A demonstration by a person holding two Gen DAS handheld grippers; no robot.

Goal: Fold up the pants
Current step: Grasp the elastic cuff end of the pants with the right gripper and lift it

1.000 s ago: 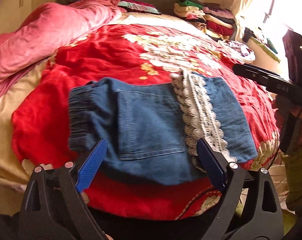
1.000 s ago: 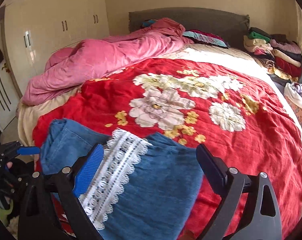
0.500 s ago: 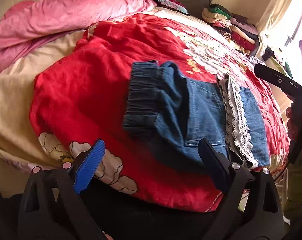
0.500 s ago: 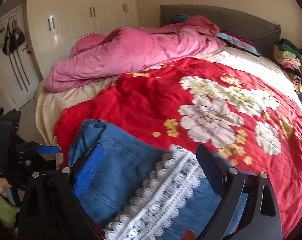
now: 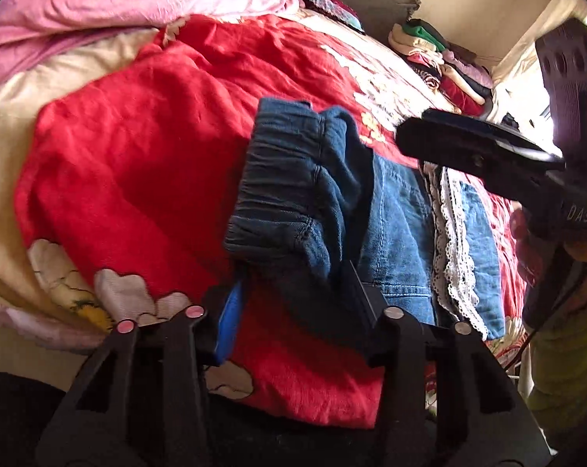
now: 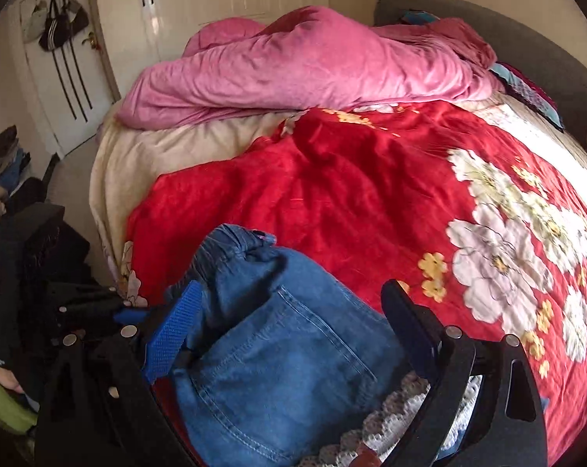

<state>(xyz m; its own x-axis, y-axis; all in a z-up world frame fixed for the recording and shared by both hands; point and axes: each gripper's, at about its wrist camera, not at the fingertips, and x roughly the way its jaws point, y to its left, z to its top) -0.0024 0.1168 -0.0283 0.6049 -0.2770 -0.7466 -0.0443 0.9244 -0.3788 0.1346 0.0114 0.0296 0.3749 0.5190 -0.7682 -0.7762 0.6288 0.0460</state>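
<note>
Blue denim pants [image 5: 394,225] with a white lace trim [image 5: 454,253] lie folded on the red floral blanket [image 5: 145,163] near the bed's front edge. Their elastic waistband [image 5: 277,190] points left. My left gripper [image 5: 293,303] is open, its jaws on either side of the waistband's near corner, narrower than before. My right gripper [image 6: 293,323] is open and hovers over the pants [image 6: 270,358], its jaws spanning the back pocket. The right gripper also shows in the left wrist view [image 5: 484,151], above the pants.
A pink duvet [image 6: 301,70] is bunched at the bed's far left. A stack of folded clothes [image 5: 441,62] sits at the far right by the headboard. Wardrobes and a door [image 6: 67,62] stand beyond the bed. More clothes [image 6: 1,155] lie on the floor.
Both grippers swung left toward the waistband end. My left gripper's jaws narrowed around the waistband corner. My right gripper moved from the lace end over to the pocket.
</note>
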